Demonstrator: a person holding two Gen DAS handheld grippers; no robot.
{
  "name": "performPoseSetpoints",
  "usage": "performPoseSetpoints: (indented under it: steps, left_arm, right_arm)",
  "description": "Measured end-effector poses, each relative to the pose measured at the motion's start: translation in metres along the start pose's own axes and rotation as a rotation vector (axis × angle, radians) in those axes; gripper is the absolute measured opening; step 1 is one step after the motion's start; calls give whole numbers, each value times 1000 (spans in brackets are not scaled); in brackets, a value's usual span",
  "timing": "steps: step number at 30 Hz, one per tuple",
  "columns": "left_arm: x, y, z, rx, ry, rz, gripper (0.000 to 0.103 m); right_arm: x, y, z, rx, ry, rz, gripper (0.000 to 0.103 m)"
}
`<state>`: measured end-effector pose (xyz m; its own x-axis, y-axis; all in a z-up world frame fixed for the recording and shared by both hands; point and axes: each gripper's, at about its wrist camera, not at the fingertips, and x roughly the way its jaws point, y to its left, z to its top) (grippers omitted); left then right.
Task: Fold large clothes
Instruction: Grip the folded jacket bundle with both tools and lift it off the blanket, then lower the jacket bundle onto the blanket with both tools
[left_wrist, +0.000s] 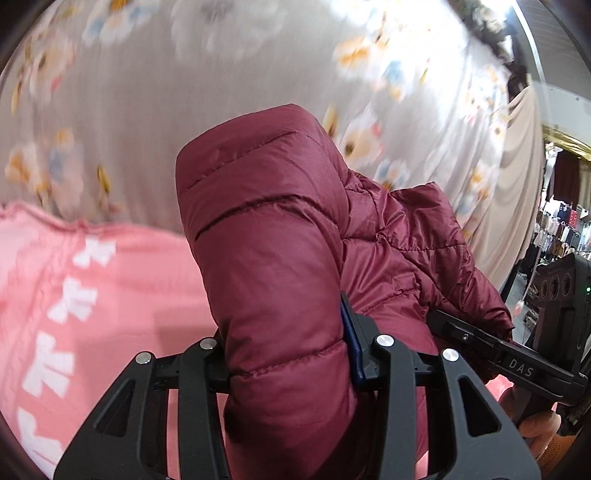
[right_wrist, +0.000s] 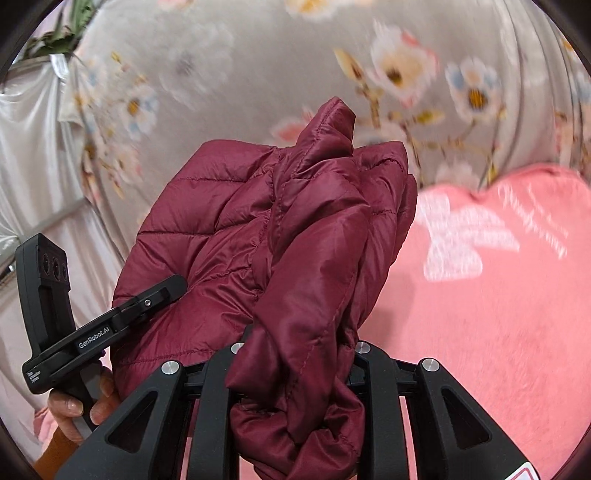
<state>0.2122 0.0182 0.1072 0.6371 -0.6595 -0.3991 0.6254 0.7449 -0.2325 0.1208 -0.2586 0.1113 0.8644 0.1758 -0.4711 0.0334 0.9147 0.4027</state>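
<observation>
1. Left gripper (left_wrist: 288, 365): jaws set at a moderate gap and clamped on a thick quilted fold of the maroon puffer jacket (left_wrist: 280, 236). Padded fabric bulges up betw. the two black fingers and fills the centre of the left wrist view.

2. Right gripper (right_wrist: 295, 354): jaws narrow, clamped on a bunched, twisted portion of the same jacket (right_wrist: 266, 236). Fabric spills over and below the finger linkage; the exact pad contact is hidden by cloth.

3. Jacket position: held betw. both grippers, lifted above the bedding. A puffy section stands up in front of each camera. Whether any part of the jacket touches the surface below cannot be told.

4. Cross-view: the right gripper shows at the right edge of the left wrist view (left_wrist: 491, 347), its finger against the jacket. The left gripper shows at the left edge of the right wrist view (right_wrist: 122, 314), finger likewise on the jacket, w/ a hand (right_wrist: 77, 402) wrapped round its handle.

5. Background: a pink blanket (right_wrist: 498, 314) w/ white print lies under and beside the jacket. Behind it, a grey floral sheet (left_wrist: 184, 92), blurred. At the far right of the left wrist view, racks of clothes (left_wrist: 561, 225), small and indistinct.
</observation>
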Motion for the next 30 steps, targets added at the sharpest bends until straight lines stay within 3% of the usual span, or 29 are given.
performPoseSetpoints:
  steps: [13,27,30]
  left_arm:
    - [63,38,-63,-58,197,49,41]
    - [72,39,-80,-56,207,101,49]
    - [73,39,-81,-60,212,114,51]
  right_arm:
    - [54,-35,-57,82,165,-24,21]
    - [59,-47,-74,86,184,-48,28]
    - [60,-50,-75,101,190,-50,34]
